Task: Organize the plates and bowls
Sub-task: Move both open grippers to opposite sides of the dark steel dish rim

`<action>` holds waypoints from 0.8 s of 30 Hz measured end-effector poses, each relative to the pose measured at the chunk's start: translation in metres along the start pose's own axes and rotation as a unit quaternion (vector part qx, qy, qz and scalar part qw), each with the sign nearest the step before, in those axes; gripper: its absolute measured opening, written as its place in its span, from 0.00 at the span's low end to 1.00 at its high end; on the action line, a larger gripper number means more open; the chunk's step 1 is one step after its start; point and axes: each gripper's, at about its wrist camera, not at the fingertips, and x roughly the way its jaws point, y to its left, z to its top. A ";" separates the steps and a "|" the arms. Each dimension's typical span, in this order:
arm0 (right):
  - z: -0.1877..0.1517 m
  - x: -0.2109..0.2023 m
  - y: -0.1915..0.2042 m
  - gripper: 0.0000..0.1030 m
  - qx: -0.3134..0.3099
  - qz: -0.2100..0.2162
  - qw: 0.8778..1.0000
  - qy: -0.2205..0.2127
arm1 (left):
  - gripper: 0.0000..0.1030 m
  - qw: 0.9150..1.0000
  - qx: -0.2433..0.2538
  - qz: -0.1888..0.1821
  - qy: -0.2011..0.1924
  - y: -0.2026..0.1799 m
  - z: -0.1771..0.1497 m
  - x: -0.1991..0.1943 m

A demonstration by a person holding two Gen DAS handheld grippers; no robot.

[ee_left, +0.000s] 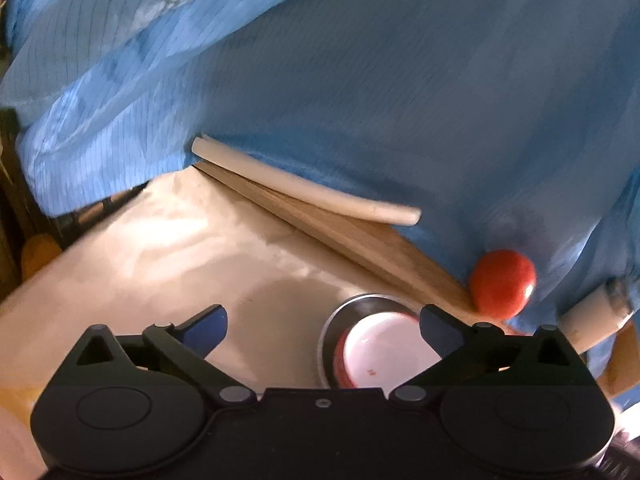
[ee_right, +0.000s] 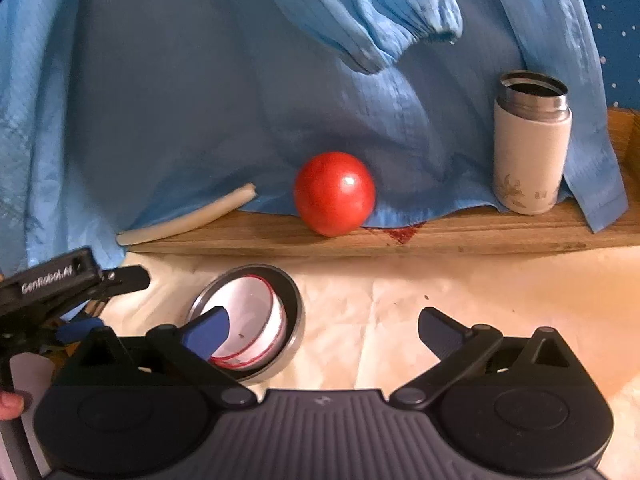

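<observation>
A white bowl with a red rim (ee_right: pixel 256 320) sits nested inside a shallow metal dish (ee_right: pixel 294 304) on the pale cloth. In the left wrist view the same white bowl (ee_left: pixel 384 352) and metal dish (ee_left: pixel 340 316) lie low and right of centre, close to the right fingertip. My left gripper (ee_left: pixel 322 330) is open, its pads touching nothing. My right gripper (ee_right: pixel 322 332) is open too; its left fingertip overlaps the bowl in the picture, and nothing lies between the fingers. The left gripper (ee_right: pixel 80 300) also shows at the left edge of the right wrist view, beside the dish.
A red ball (ee_right: pixel 334 194) rests on a wooden board (ee_right: pixel 440 232) behind the dish, with a white tube (ee_right: pixel 188 216) to its left and a white metal-rimmed flask (ee_right: pixel 530 148) to its right. A person's blue garment (ee_left: pixel 360 80) hangs close behind. A thumb (ee_right: pixel 10 402) shows bottom left.
</observation>
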 end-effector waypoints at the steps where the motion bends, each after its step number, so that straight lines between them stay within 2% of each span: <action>1: 0.000 0.002 0.000 1.00 0.002 -0.005 1.000 0.002 | 0.99 1.000 0.015 0.005 0.002 0.000 0.000 0.002; 5: -0.001 0.006 -0.002 1.00 0.000 -0.022 1.000 0.003 | 0.99 0.998 0.064 0.029 -0.005 0.005 -0.003 0.005; 11: -0.004 0.010 0.004 1.00 -0.017 -0.027 0.999 0.001 | 0.99 0.996 0.079 0.042 -0.004 0.020 -0.002 0.008; 14: -0.006 0.017 0.005 1.00 -0.017 -0.028 0.999 0.018 | 0.99 0.994 0.098 0.049 -0.008 0.024 -0.002 0.009; 18: -0.010 0.025 0.010 1.00 -0.028 -0.049 0.998 0.040 | 0.99 0.989 0.132 0.060 -0.011 0.027 -0.005 0.010; 24: -0.016 0.031 0.009 1.00 -0.022 -0.066 0.996 0.059 | 0.99 0.987 0.153 0.054 0.009 0.038 -0.009 0.014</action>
